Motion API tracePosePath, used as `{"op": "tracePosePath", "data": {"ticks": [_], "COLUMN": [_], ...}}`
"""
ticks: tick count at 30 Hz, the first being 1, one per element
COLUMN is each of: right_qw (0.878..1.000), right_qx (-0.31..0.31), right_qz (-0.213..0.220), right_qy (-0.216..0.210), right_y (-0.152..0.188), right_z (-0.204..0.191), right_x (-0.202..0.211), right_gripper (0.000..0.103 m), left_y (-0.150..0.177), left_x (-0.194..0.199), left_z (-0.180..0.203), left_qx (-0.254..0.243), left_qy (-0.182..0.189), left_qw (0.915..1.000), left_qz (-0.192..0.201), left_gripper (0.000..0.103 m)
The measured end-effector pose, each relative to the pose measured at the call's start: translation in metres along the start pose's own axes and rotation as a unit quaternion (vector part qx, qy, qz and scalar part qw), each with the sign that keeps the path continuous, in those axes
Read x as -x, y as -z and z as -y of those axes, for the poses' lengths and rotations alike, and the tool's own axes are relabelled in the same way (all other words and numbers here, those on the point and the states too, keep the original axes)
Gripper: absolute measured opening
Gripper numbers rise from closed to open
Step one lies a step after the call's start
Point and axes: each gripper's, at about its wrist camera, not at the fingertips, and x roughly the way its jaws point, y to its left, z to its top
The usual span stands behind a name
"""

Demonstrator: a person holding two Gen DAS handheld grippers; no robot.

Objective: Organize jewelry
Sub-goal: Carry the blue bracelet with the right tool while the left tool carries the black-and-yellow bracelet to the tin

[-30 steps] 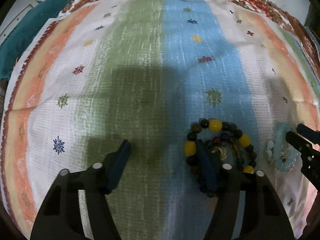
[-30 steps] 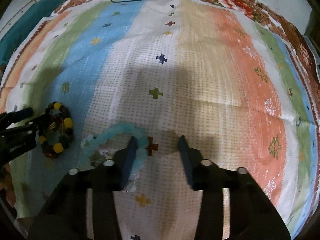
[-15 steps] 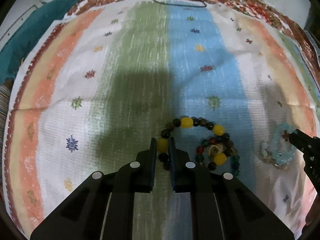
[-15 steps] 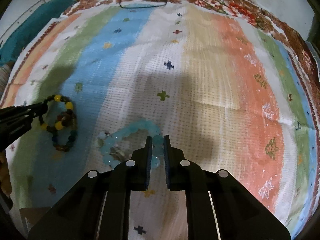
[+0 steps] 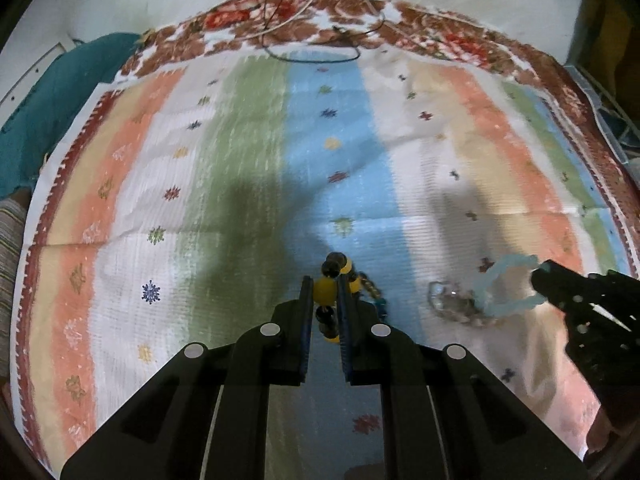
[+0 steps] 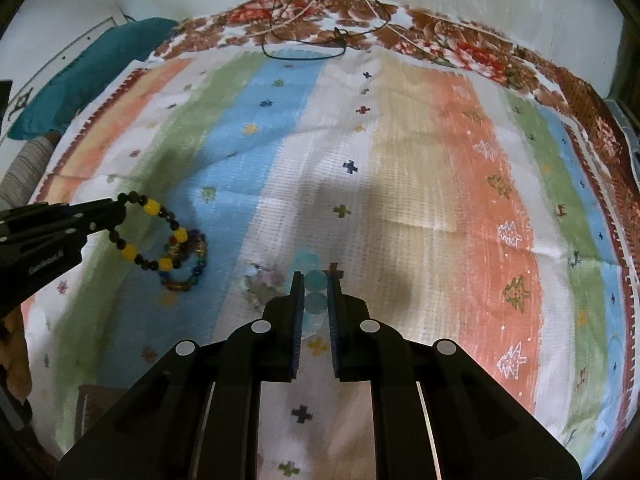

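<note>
- Step in hand, as I read it: pick-up of two bracelets at once, one per gripper, off the striped cloth [image 5: 248, 168]
- left gripper [image 5: 325, 294] clamped on the black-and-yellow bead bracelet [image 6: 150, 236]; a yellow bead sits squeezed between its fingers [image 5: 306, 304], dark beads poke out just past the tips, the rest of the loop hangs to the right of the fingers
- right gripper [image 6: 313, 292] clamped on the pale blue bead bracelet [image 5: 506, 288]; blue beads sit between its fingers [image 6: 297, 300] and a few just beyond the tips
- a multicolour bracelet [image 6: 190, 264] lies on the cloth touching the yellow-bead loop, looks tangled with it; a clear bead bracelet [image 6: 262, 282] lies just left of the right fingers, against the blue one
- Next move calls for a slow lift so neighbours don't drag along, then carrying each piece to a separate spot; no box or tray in view, so where they go I cannot tell
- Writing: white print on the side of the left gripper body in the right wrist view, too blurred to read; no other labels seen
</note>
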Motion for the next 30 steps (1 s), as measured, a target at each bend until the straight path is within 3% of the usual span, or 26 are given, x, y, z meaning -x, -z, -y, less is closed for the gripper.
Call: {"op": "tracePosePath", "data": {"ticks": [30], "right_qw": [0.998], "right_qx": [-0.011], "right_qz": [0.056], "right_qy": [-0.036], "right_y": [0.029], "right_z": [-0.017], "right_x": [0.083], "right_gripper": [0.012], "left_y": [0.041], "left_x": [0.090], "left_z": [0.037], "left_qx": [-0.040], "left_qy": [0.012], "left_qw": [0.9975], "left_qz": [0.057], "left_gripper": [0.011]}}
